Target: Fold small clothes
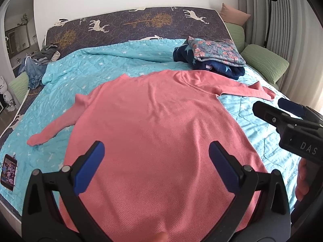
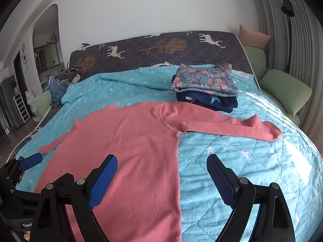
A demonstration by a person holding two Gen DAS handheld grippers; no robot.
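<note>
Both the left gripper (image 1: 156, 167) and right gripper (image 2: 161, 181) hung wide-jawed, empty, over the pink long-sleeved top (image 1: 153, 121); a shallow pinch risked snagging the turquoise quilt (image 2: 232, 161) beneath.

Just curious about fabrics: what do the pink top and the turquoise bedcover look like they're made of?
The pink top looks like a matte knit, probably cotton: a fine waffle-like grain shows. The turquoise bedcover looks quilted, with stitched lines and a slight sheen; its fibre is unclear.

The left gripper (image 1: 156, 165) was held with its blue-padded fingers (image 1: 89, 167) spread wide, gripping nothing. The right gripper (image 2: 161, 181) likewise had its fingers (image 2: 221, 181) parted and empty, beside the left, a hand (image 1: 302, 181) behind it
</note>
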